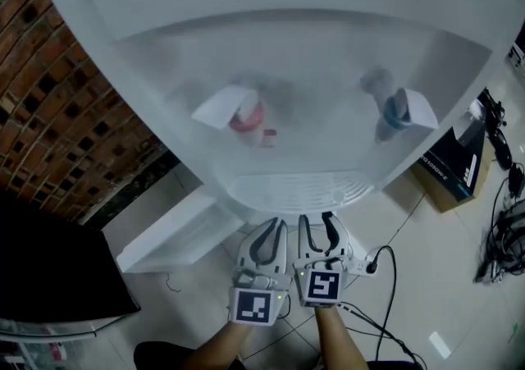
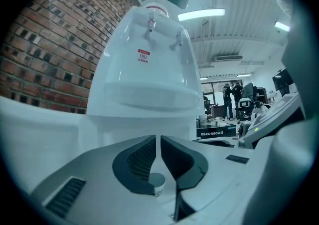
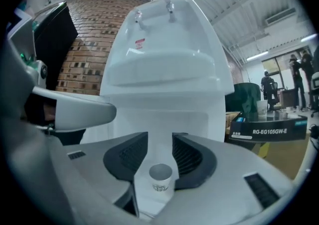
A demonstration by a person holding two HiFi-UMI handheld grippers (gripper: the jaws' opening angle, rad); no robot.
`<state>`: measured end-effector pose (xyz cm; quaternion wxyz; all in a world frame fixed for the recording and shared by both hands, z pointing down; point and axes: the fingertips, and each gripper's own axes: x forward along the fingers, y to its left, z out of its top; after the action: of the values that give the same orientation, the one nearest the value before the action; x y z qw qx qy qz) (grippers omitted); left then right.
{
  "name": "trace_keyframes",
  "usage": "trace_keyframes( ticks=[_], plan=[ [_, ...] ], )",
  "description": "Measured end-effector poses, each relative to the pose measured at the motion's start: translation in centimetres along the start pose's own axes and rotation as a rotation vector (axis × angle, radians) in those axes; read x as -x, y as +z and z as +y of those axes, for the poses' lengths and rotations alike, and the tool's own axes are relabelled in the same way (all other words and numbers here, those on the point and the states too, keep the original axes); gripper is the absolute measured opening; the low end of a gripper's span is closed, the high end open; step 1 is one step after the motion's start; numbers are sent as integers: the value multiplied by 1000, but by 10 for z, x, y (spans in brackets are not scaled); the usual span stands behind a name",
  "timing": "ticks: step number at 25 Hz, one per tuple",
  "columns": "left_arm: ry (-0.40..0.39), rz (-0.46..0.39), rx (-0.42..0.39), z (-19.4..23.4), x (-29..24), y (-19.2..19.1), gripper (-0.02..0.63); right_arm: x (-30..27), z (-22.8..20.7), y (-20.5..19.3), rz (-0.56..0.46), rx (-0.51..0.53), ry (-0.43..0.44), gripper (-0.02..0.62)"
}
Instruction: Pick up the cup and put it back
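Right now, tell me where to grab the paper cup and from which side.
Take the cup by its round side wall, about mid-height, coming in level from the front with the right tongs, whose jaws already stand apart and frame it. It stands upright with its mouth open upward, and the water dispenser rises behind it, closing off the far side.

Head view: dim, grey cast; water dispenser [image 1: 279,73] beyond the fingers [image 1: 271,245] soft, smeared. Both gripper views: heavy fisheye bend, black vignette at corners. 1 ceiling strip light [image 2: 201,14] glares high above the fingers; pads [image 2: 142,159] shaded, near parts unfocused.
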<state>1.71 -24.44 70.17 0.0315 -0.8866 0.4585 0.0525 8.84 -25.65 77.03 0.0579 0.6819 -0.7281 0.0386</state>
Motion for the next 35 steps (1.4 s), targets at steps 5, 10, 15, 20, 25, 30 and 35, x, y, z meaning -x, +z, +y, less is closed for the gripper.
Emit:
trace_keyframes(
  ticks=[5, 10, 15, 20, 25, 30, 35],
  plan=[
    [4, 22, -8, 10, -7, -36, 29, -31, 2, -49, -3, -15, 12, 238],
    [-8, 24, -16, 8, -1, -47, 29, -69, 1, -105, 57, -30, 18, 308],
    [-28, 30, -50, 3, 12, -45, 29, -93, -14, -137, 105, -44, 24, 343],
    [-16, 39, -50, 12, 17, -49, 29, -107, -1, -133, 89, 14, 74, 367],
    [1, 42, -59, 22, 18, -49, 29, -121, 3, -148, 121, 4, 85, 416],
    [5, 54, -71, 26, 19, -55, 29, -137, 3, -156, 145, 15, 100, 414],
    [10, 62, -83, 31, 18, -57, 29, -140, -3, -160, 153, 48, 81, 350]
  ],
)
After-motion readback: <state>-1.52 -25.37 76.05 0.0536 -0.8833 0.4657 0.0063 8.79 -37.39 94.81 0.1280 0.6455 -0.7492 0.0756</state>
